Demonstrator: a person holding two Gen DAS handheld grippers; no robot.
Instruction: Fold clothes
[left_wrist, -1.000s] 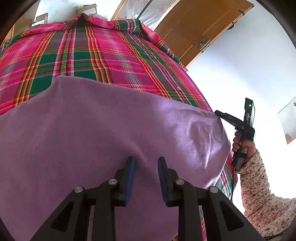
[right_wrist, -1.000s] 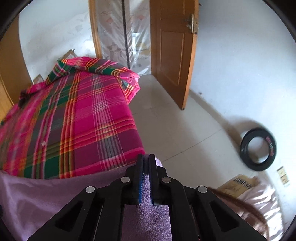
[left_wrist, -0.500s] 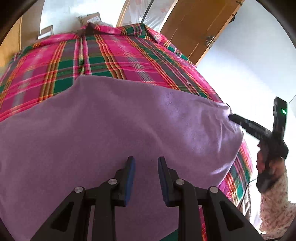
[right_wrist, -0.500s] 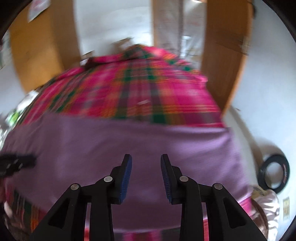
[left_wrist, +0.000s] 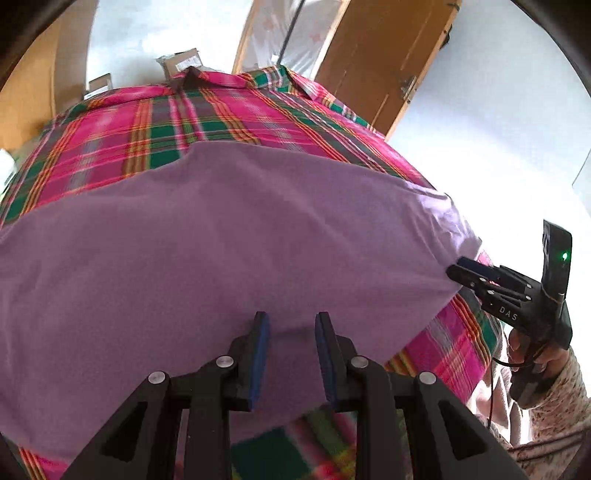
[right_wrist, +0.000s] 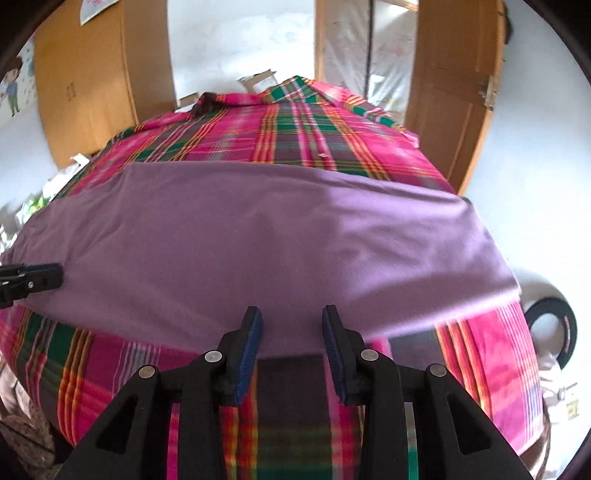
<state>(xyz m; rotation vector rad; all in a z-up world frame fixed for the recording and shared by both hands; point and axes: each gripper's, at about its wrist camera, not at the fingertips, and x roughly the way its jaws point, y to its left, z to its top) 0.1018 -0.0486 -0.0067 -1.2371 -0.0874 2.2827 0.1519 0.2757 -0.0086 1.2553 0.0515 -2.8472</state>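
A purple cloth (left_wrist: 229, 243) lies spread flat across a bed under a pink and green plaid sheet (left_wrist: 207, 122). My left gripper (left_wrist: 291, 321) stands open over the cloth's near edge, with nothing between its blue pads. In the right wrist view the purple cloth (right_wrist: 258, 236) fills the middle, and my right gripper (right_wrist: 291, 314) is open just above its near hem. The left wrist view shows the right gripper (left_wrist: 463, 267) from the side, at the cloth's right edge. The left gripper (right_wrist: 51, 275) pokes in at the cloth's left edge in the right wrist view.
The plaid sheet (right_wrist: 325, 125) hangs over the near side of the bed. A wooden door (right_wrist: 450, 85) stands open at the right and a wardrobe (right_wrist: 85, 74) at the left. A black ring (right_wrist: 554, 328) lies on the floor. A hand in a floral sleeve (left_wrist: 554, 402) holds the right gripper.
My right gripper was shut on the cloth's corner; it has let go, opened and swung round to face the bed. The cloth has settled flat. The left gripper stayed open.
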